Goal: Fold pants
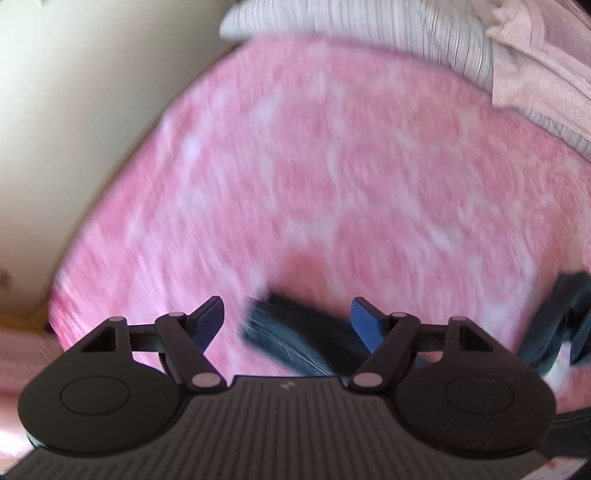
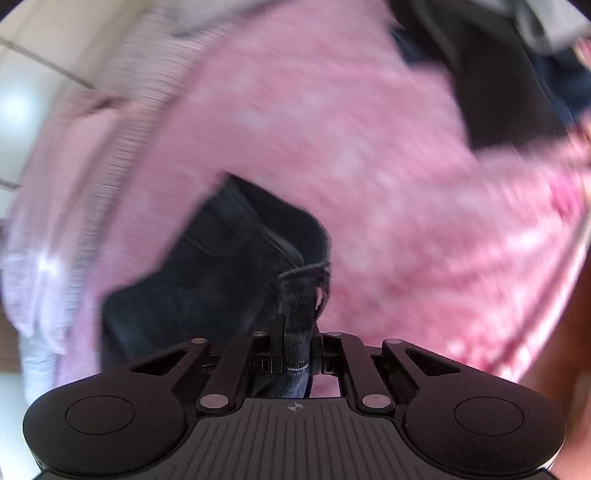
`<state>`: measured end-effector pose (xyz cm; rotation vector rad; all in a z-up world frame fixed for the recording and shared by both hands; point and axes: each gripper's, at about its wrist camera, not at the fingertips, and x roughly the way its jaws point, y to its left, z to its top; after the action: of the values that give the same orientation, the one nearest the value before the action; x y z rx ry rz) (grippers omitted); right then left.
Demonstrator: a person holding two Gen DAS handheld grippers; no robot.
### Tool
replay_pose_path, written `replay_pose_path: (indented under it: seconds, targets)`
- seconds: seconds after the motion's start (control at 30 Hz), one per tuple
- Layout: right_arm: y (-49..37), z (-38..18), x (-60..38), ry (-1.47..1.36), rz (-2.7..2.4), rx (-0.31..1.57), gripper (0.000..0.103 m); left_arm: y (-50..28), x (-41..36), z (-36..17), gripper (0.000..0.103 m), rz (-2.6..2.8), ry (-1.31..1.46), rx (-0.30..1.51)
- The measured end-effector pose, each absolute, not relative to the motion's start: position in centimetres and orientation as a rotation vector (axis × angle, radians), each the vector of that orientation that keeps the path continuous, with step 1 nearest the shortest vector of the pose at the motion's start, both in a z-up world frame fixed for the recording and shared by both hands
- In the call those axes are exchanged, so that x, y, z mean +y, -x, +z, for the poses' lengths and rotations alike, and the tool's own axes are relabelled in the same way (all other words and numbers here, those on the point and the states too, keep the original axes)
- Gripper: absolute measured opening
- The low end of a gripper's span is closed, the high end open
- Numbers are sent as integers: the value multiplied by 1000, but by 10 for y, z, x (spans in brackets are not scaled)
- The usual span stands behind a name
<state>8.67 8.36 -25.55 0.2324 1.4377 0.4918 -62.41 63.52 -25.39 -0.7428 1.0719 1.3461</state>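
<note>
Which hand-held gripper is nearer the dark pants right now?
Right. The right hand-held gripper is shut on a fold of the dark pants. The left hand-held gripper is open, its fingers apart over the pink bedspread, with the fabric just beyond them.

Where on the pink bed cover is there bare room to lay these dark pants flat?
The pink bed cover lies bare between the cream wall and the striped grey bedding. Crowded near the open left gripper: dark pants, held by the right gripper.

A pink patterned bed cover (image 1: 332,166) fills my view. At its far edge I see a striped grey pillow (image 1: 424,37), with a pale pink cloth (image 1: 535,66) bunched beside it. A cream wall (image 1: 74,110) borders the cover's left.
</note>
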Motion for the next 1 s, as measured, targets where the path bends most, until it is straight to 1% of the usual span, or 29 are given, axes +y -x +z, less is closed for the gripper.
replay_pose_path:
  seconds: [0.03,0.07,0.13,0.2,0.23,0.27,0.37,0.53,0.67,0.7,0.77,0.8,0.83,1.0]
  targets:
    - [-83,-265,79,-234,474,1440,4,634,623,-268,61,1343,788,1062]
    - [-80,-270,76,-241,468,1431,4,643,611,-283,54,1340,837,1055]
    - [-77,-272,71,-266,473,1409,4,661,589,-307,53,1353,923,1016]
    - [-78,-271,70,-270,480,1409,4,679,574,-323,48,1383,986,969]
    - [-78,-269,68,-256,482,1407,4,686,569,-330,41,1404,1013,943]
    - [-79,-268,70,-247,483,1406,4,693,571,-334,38,1426,1040,921]
    - [-79,-267,70,-242,485,1402,4,702,585,-344,38,1468,1085,861]
    - [-75,-270,74,-215,482,1370,4,691,627,-366,38,1523,1064,885]
    - [-73,-271,77,-203,471,1354,4,683,645,-370,37,1533,1008,911]
    - [-72,-271,77,-202,469,1351,4,683,647,-370,35,1530,1009,914]
    - [-72,-272,77,-203,460,1347,4,682,651,-368,20,1495,1010,910]
    - [-72,-272,77,-207,455,1345,4,682,652,-365,16,1472,1019,903]
    - [-72,-272,77,-212,452,1345,4,684,653,-362,14,1455,1039,888]
    - [-70,-270,77,-216,449,1344,4,690,655,-355,13,1449,1123,819]
